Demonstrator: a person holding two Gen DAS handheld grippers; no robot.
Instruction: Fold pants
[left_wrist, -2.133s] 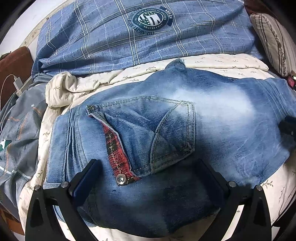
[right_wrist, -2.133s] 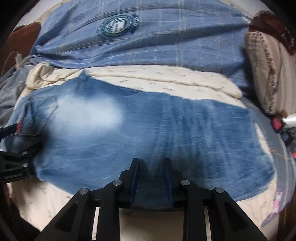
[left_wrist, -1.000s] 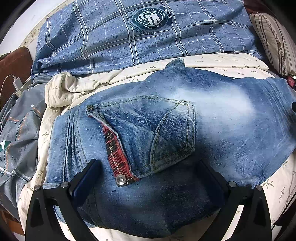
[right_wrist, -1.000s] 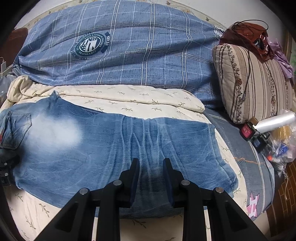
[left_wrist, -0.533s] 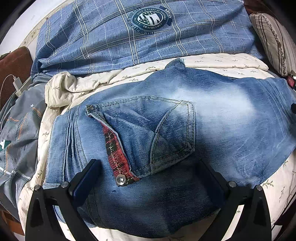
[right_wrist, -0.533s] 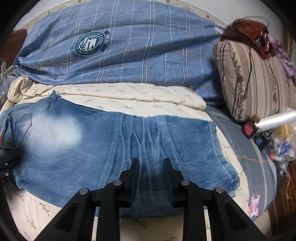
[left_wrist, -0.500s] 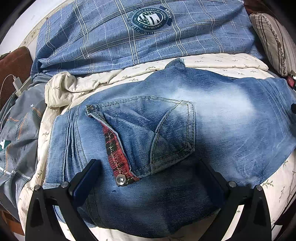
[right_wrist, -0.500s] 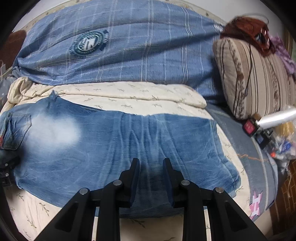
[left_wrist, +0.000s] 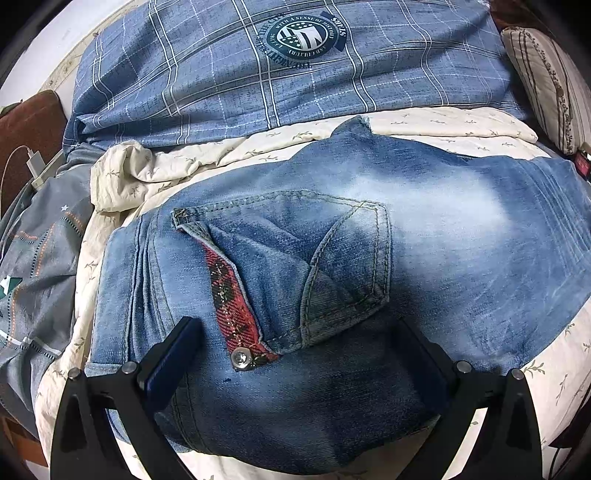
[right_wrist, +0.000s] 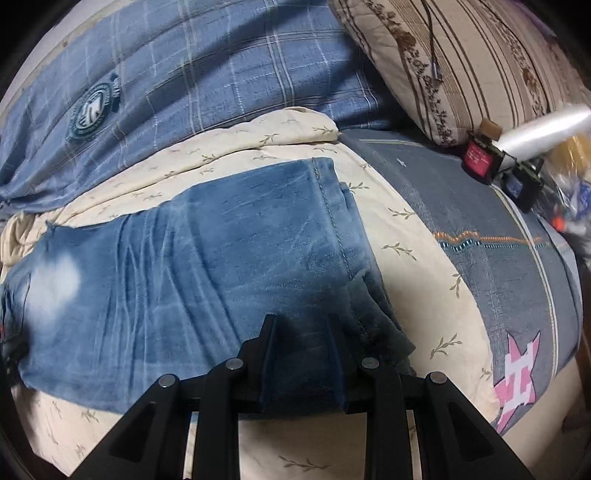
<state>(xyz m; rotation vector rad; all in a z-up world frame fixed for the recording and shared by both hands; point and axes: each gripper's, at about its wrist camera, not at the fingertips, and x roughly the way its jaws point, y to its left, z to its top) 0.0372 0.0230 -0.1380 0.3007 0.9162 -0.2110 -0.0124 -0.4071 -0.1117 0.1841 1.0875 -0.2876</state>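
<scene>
Faded blue denim pants (left_wrist: 443, 240) lie flat on the cream sheet, waist to the left and legs to the right. My left gripper (left_wrist: 295, 332) hangs open and wide over the waist. Between its fingers I see the back pocket (left_wrist: 295, 251) and its red plaid flap (left_wrist: 229, 295). In the right wrist view the pants (right_wrist: 221, 258) end in a stitched hem (right_wrist: 325, 192). My right gripper (right_wrist: 301, 332) stands over their near edge just left of that hem. Its fingers are a narrow gap apart, and dark denim shows in the gap.
A blue plaid duvet (left_wrist: 295, 92) is heaped behind the pants. A striped pillow (right_wrist: 480, 55) lies at the back right, with small bottles (right_wrist: 480, 158) and a clear plastic roll beside it. Grey-blue bedspread (right_wrist: 498, 206) covers the right end. A white charger (left_wrist: 33, 162) lies far left.
My right gripper has slid right along the pants toward the hem and rolled a little. The pants stayed flat. My left gripper has not moved.
</scene>
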